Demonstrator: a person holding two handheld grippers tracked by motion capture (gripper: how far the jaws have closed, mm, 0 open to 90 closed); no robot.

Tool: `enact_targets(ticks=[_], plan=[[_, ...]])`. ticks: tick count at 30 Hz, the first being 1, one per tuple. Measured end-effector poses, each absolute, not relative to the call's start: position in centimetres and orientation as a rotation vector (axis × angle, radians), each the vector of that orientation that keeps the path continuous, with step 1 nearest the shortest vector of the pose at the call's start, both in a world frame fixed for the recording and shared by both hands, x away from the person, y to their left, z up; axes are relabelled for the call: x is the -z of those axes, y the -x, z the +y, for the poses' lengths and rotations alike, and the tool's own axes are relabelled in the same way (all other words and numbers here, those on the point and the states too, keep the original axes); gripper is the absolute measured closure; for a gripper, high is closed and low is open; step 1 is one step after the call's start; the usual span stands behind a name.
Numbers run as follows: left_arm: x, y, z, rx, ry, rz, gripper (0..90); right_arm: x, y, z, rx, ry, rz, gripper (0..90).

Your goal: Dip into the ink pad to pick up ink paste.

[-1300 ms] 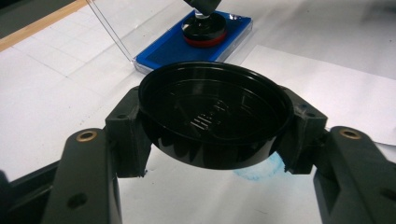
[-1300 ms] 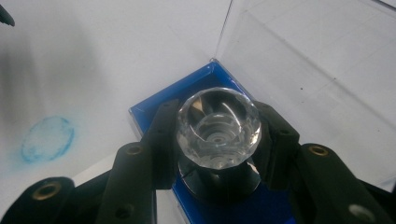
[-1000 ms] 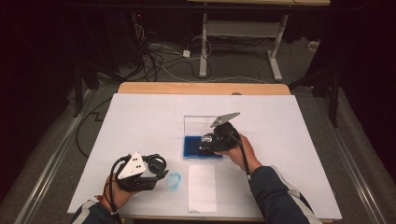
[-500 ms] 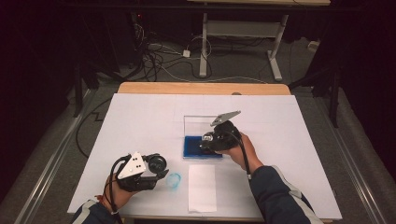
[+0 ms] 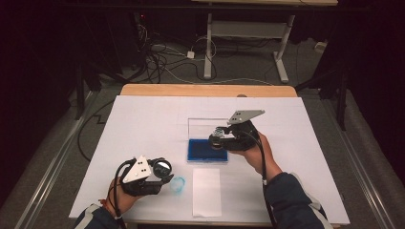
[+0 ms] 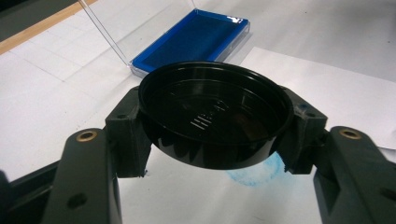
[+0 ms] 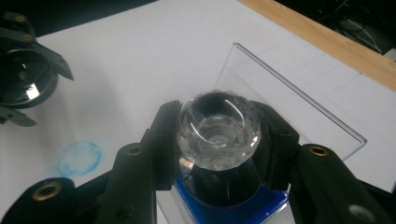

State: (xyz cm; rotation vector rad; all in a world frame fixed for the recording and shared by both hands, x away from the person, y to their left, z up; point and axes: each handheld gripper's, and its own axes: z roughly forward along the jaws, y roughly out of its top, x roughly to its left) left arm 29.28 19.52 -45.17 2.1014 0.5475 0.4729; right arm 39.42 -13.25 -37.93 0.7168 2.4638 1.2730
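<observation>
A stamp with a clear faceted knob (image 7: 219, 128) and a dark body is held just above the blue ink pad (image 7: 261, 200), and my right gripper (image 7: 219, 140) is shut on it. In the high view that gripper (image 5: 217, 139) hovers over the pad (image 5: 200, 150), whose clear case lid (image 5: 205, 126) stands upright behind it. My left gripper (image 6: 215, 128) is shut on a round black cap (image 6: 212, 116), held near the table's front left (image 5: 161, 167). A round blue stamp mark (image 5: 177, 184) lies on the white surface beside it.
A loose white paper sheet (image 5: 206, 191) lies at the front edge, right of the blue mark. The white table cover (image 5: 143, 124) reaches back to a wooden edge (image 5: 205, 89). Cables and desk legs are on the floor beyond.
My right gripper has risen a little with the stamp, away from the ink pad. The left gripper and its black cap have stayed where they were.
</observation>
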Motion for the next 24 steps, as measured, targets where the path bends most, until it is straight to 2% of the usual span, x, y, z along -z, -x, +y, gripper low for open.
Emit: enact_targets(ticks=[24], plan=[[45.7,-29.3,18.7,-0.43,-2.126,0.522,36.0,36.2,-35.4,-14.6,-1.4,-0.561,2.431,57.0]])
